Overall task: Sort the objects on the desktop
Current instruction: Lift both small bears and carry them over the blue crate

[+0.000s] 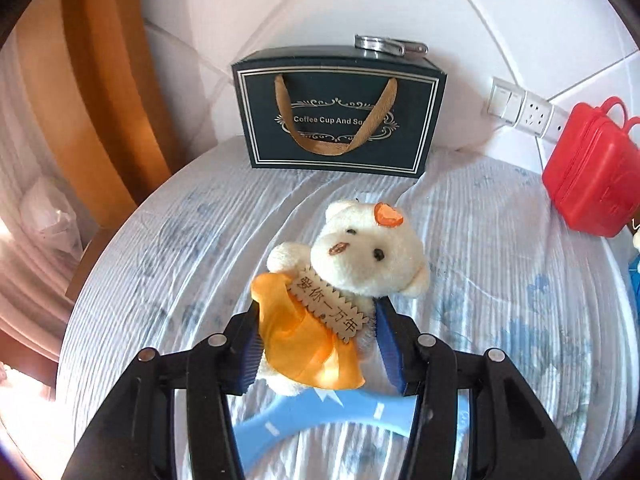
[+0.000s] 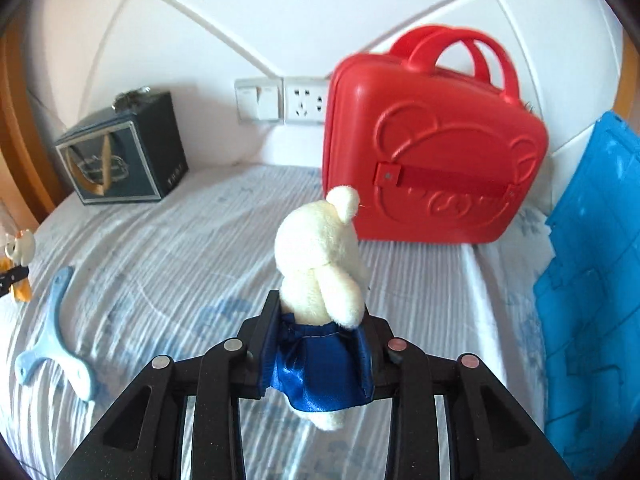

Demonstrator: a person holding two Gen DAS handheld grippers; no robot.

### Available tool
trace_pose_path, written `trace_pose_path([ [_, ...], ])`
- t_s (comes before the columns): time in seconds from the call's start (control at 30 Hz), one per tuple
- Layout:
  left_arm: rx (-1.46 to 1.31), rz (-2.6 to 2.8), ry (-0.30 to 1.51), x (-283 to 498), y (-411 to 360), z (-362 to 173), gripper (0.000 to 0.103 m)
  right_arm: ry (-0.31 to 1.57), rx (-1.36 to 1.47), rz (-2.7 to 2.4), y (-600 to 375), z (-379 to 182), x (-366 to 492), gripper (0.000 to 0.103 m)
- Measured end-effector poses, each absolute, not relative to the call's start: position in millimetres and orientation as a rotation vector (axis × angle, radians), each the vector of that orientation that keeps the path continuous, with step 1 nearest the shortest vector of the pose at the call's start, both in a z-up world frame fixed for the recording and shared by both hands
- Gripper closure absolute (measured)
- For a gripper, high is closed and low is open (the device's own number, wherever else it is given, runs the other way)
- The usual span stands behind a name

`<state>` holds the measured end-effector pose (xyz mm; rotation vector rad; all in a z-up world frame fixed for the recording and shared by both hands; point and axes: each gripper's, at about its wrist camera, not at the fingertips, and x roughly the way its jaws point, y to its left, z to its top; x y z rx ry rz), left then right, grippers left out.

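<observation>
My left gripper (image 1: 316, 344) is shut on a cream plush bear in an orange dress (image 1: 352, 264), held by its body above the striped tablecloth (image 1: 500, 280); the bear faces the camera and wears a wooden tag. A second cream bear in a blue satin skirt (image 2: 320, 276) is clamped at the waist by my right gripper (image 2: 316, 344), its back to the camera, lifted off the cloth. In the right wrist view the orange-dress bear (image 2: 20, 248) shows small at the far left edge.
A dark gift box (image 1: 340, 116) with a ribbon handle stands against the tiled wall; a metal object (image 1: 384, 45) lies on top. A red plastic case (image 2: 432, 152) stands at the back right, a blue crate (image 2: 596, 280) beside it. A light-blue plastic piece (image 2: 52, 344) lies on the cloth.
</observation>
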<state>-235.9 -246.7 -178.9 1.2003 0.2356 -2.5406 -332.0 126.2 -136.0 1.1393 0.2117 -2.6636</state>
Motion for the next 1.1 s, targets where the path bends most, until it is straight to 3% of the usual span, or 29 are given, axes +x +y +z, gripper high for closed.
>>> trace_pose_path([
  [0.2, 1.078, -2.59, 0.328, -150.7, -229.3, -158.3, 0.054, 0.144, 0.957, -2.673, 118.8, -94.5, -242.8, 0.071],
  [0.37, 1.005, -2.58, 0.146, -96.7, -196.6, -136.3, 0.054, 0.061, 0.889, -2.677, 141.3, -57.8, -168.7, 0.071],
  [0.63, 0.947, -2.717, 0.073, -58.2, -136.7, -109.5, 0.054, 0.007, 0.813, -2.843, 212.6, -13.5, -82.6, 0.071],
  [1.1, 0.701, -2.938, -0.009, -21.6, 92.0, -41.1, 0.054, -0.058, 0.45, -3.025, 401.0, 67.4, 9.6, 0.071],
])
